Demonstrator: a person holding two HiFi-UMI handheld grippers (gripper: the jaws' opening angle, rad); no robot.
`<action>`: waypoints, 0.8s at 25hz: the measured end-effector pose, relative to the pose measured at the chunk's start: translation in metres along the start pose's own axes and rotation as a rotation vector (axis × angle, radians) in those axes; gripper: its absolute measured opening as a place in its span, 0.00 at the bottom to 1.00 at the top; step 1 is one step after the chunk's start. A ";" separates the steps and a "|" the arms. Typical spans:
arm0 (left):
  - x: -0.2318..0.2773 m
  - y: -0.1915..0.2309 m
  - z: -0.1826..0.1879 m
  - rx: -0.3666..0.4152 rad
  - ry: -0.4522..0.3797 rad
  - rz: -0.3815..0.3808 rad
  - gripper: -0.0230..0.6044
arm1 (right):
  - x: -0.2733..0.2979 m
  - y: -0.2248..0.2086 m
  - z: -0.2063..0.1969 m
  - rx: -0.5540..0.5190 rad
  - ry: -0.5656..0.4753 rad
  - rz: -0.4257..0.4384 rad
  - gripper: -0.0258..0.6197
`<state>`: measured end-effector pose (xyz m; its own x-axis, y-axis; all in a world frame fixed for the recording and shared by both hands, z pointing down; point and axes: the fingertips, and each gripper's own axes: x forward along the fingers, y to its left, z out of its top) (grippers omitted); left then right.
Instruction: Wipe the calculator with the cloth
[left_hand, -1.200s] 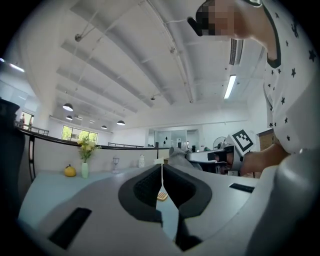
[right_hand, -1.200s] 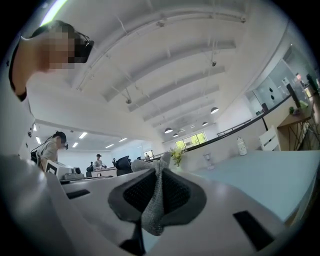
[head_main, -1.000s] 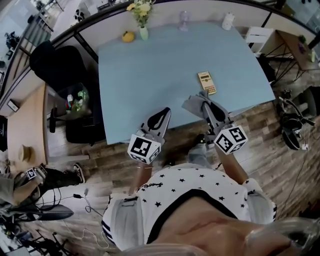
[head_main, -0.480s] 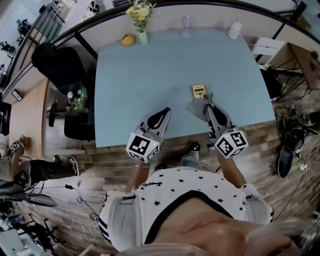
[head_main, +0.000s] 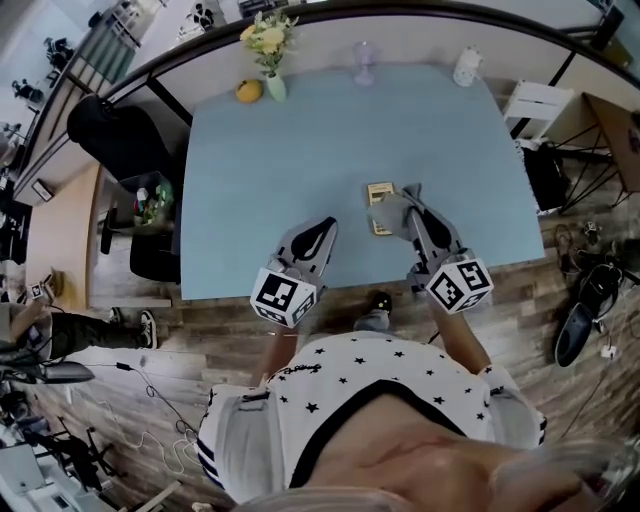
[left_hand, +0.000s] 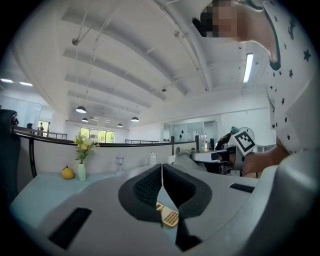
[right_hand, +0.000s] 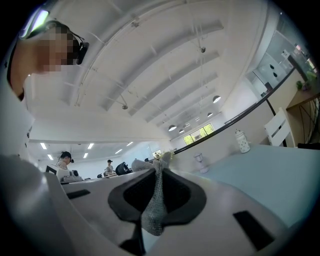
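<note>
Right gripper (head_main: 411, 200) fingers clamped on cloth (head_main: 394, 213), just right of calculator (head_main: 379, 192) | long axis pointing away across worktop (head_main: 280, 150) | left gripper (head_main: 327, 224) fingers together, farther off.

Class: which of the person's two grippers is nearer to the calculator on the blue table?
Right. The right gripper, shut on the cloth, is at the calculator's right edge. The left gripper, shut and empty, sits apart to its left, nearer the person.
</note>
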<state>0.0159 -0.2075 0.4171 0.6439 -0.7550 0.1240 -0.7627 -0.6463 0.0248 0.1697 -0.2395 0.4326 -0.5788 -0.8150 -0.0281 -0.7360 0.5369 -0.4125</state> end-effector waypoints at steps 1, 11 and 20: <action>0.004 -0.002 0.001 0.002 0.000 0.003 0.09 | 0.000 -0.004 0.001 -0.001 0.004 0.001 0.09; 0.024 -0.006 0.001 0.010 -0.003 0.066 0.09 | 0.020 -0.036 -0.007 -0.006 0.064 0.056 0.09; 0.008 0.032 -0.011 -0.017 0.006 0.159 0.09 | 0.061 -0.036 -0.032 -0.024 0.137 0.077 0.09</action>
<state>-0.0036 -0.2330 0.4297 0.5145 -0.8471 0.1334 -0.8560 -0.5166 0.0211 0.1491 -0.3018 0.4750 -0.6753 -0.7346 0.0664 -0.6947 0.6032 -0.3919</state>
